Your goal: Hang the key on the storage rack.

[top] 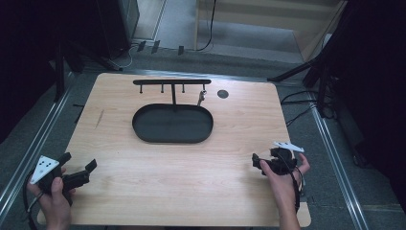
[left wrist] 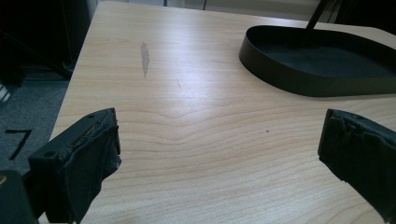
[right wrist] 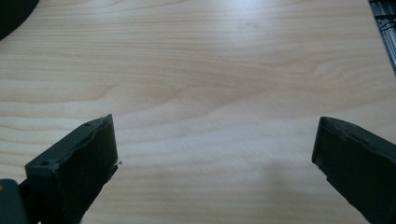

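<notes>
A black oval tray (top: 173, 123) lies at the middle back of the wooden table (top: 182, 177). From its far rim rises a thin black rack (top: 172, 82) with several hooks; a small metallic piece (top: 202, 97) hangs from the rightmost hook. My left gripper (top: 79, 162) rests at the table's near left corner, held by a hand, open and empty. In the left gripper view my left gripper (left wrist: 219, 140) points at bare wood with the tray (left wrist: 280, 74) ahead to the right. My right gripper (top: 265, 157) sits near the right edge, open and empty, and faces bare wood (right wrist: 215, 144).
A round dark hole (top: 222, 94) is set in the table right of the rack. A grey scuff mark (left wrist: 145, 57) marks the wood at the left. Dark stands and cables (top: 306, 103) surround the table on the floor.
</notes>
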Demonstrator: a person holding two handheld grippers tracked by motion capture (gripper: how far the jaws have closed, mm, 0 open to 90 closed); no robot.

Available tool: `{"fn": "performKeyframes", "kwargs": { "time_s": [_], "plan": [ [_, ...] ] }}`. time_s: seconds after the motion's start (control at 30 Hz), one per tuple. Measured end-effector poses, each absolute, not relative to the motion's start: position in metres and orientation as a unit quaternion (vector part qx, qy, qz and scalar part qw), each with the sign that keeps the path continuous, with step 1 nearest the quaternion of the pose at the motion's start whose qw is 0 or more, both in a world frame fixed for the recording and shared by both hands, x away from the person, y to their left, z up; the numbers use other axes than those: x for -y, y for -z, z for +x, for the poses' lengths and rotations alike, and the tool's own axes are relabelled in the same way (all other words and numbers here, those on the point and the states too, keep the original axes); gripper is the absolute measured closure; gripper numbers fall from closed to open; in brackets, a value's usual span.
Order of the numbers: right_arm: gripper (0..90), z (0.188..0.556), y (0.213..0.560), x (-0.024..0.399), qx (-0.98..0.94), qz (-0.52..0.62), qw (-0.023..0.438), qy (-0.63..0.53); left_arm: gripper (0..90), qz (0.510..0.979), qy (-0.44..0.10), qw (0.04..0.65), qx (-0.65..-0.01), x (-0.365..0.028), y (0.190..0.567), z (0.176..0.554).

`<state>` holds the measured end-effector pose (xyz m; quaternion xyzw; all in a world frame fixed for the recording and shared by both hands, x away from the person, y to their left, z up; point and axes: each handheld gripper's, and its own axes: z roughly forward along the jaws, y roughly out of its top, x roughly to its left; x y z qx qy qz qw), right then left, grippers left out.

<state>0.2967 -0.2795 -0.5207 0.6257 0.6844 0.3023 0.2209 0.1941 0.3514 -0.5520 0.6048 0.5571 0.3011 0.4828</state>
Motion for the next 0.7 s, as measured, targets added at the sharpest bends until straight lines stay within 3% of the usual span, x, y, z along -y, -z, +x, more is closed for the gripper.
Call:
{"fn": "performKeyframes", "kwargs": {
  "time_s": [0.3, 0.7],
  "plan": [
    [2.8, 0.258, 0.541, 0.318, -0.653, 0.627, 0.245, -0.347, 0.0, 0.605, -0.304, 0.479, -0.559, -0.351, 0.552, 0.194],
    [4.8, 0.240, 0.545, 0.328, -0.622, 0.616, 0.257, -0.409, 0.0, 0.599, -0.297, 0.483, -0.565, -0.353, 0.552, 0.194]
  ]
}}
